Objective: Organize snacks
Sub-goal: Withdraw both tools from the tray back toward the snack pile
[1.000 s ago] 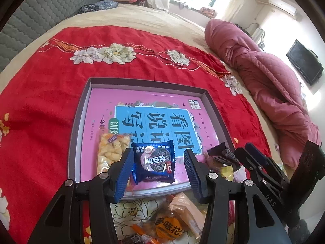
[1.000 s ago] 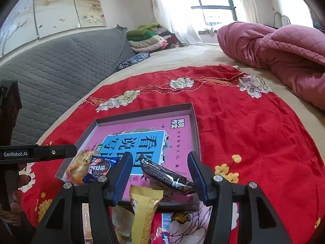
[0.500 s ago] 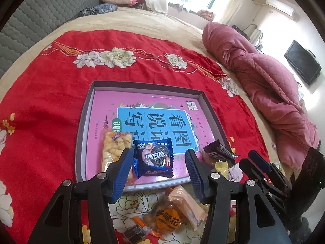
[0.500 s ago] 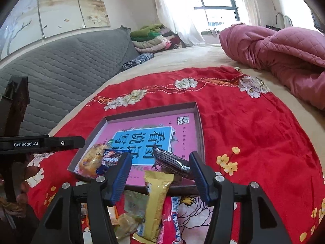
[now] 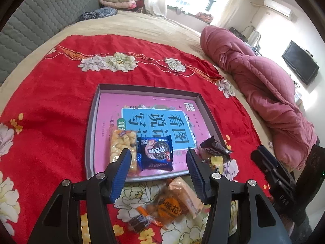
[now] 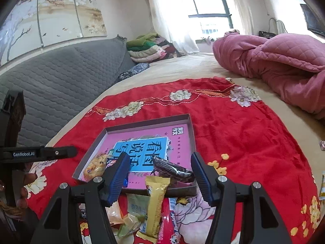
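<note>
Both grippers empty, jaws spread wide. Left gripper [image 5: 158, 163] hangs over the near edge of the tray [image 5: 92, 122], above the blue cookie pack [image 5: 155, 153]. Right gripper [image 6: 160, 169] hovers at the tray's near right corner, with the dark bar [image 6: 172, 169] between my fingers but not pinched.

Tray holds the puffed-snack pack [image 5: 121, 147] and cookie pack side by side, near left. Dark bar lies tilted across the rim [image 6: 182, 190], half in, half out. Loose pile [image 5: 172, 203] sits on the red cloth [image 5: 50, 101], nearer than the tray.

Risks, as I judge them:
- Dark bar could tip off the rim if nudged.
- Glossy, crinkly foil wrappers may slip from ribbed pads [image 5: 121, 172].
- Soft cloth gives underneath; a low approach may snag fabric or shove the light tray.
- Yellow bar [image 6: 156, 203] overlaps its neighbours; one grab could drag several.
</note>
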`<state>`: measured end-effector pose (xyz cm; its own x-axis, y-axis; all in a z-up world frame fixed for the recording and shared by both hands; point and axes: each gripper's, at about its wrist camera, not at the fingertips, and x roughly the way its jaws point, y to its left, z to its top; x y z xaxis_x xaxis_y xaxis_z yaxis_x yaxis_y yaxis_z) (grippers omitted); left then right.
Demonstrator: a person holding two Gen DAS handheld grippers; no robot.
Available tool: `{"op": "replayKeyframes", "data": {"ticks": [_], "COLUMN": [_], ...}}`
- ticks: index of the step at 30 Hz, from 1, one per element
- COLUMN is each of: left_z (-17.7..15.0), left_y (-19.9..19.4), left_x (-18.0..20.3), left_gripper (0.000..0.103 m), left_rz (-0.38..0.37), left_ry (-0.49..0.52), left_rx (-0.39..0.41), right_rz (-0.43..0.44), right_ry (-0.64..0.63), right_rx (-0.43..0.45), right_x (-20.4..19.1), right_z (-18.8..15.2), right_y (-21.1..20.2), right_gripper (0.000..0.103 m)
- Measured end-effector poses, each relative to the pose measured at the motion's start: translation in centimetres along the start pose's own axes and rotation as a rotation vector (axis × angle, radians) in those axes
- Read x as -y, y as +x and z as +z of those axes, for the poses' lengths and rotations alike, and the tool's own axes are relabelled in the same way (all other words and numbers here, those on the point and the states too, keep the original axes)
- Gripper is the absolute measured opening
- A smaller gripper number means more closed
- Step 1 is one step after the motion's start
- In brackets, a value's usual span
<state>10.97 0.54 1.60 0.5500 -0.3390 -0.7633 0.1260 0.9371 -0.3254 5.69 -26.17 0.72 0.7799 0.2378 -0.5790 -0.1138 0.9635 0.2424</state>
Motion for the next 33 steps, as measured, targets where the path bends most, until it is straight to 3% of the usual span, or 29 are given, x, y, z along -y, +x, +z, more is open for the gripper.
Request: {"op": "replayKeyframes", "data": {"ticks": [23, 33], "left_z": [-3.4, -4.4], "left_y": [-1.0, -0.6], "left_x": [-2.5, -1.8], "left_gripper": [0.058, 0.058], "left_rz": [0.045, 0.025], "left_ry": [0.017, 0.044], "left_rx": [-0.064, -0.095], "right_rz": [-0.060, -0.061], "right_ry": [0.018, 0.003], "right_rx": [-0.096, -0.139], "right_x": [0.3, -0.3], "right_z": [-2.6, -3.5], "right_y": [-1.7, -1.6], "right_gripper": [0.062, 0.062]}}
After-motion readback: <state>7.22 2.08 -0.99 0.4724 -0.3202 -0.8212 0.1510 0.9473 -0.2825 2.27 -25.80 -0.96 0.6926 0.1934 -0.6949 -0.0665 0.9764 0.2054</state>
